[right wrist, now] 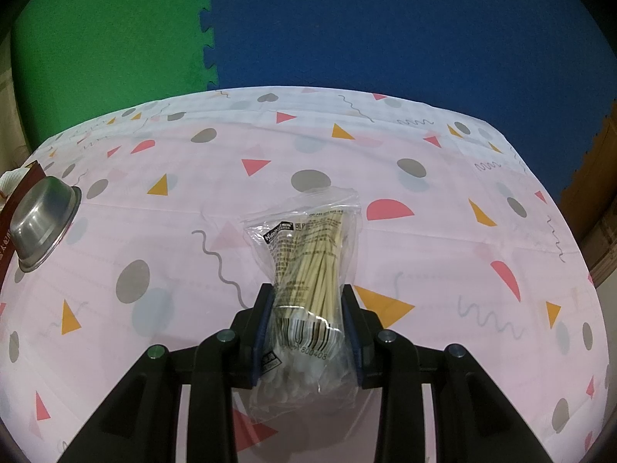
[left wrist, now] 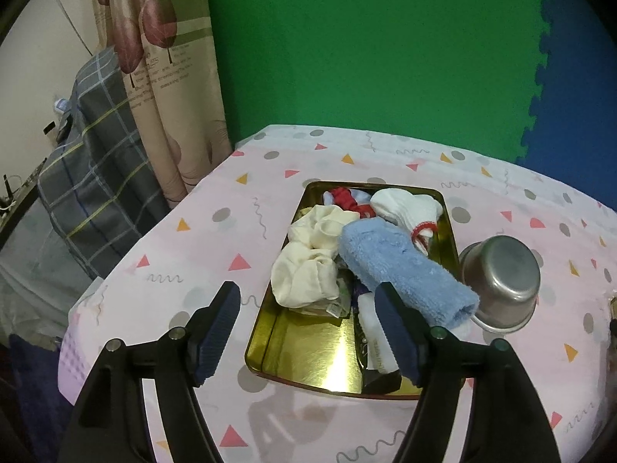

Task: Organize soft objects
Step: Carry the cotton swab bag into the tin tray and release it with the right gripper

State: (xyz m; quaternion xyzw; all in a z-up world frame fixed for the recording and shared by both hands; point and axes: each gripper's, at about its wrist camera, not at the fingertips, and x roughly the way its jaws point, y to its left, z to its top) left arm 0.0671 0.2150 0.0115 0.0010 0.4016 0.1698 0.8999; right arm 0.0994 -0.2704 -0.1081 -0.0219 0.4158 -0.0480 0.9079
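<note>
Here, low in the right view's centre, the right gripper pinches a light, crinkly, slippery swab bag at its waist, while the left gripper gapes empty over the tray of soft, easily pinched socks.

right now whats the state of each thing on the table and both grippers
left gripper: open, empty, above the tray
right gripper: shut on the cotton swab bag
gold tray: holds piled cloths, near end bare
blue towel: rolled, overhanging the tray's edge
steel bowl: upside down, leaning on the tray
</note>
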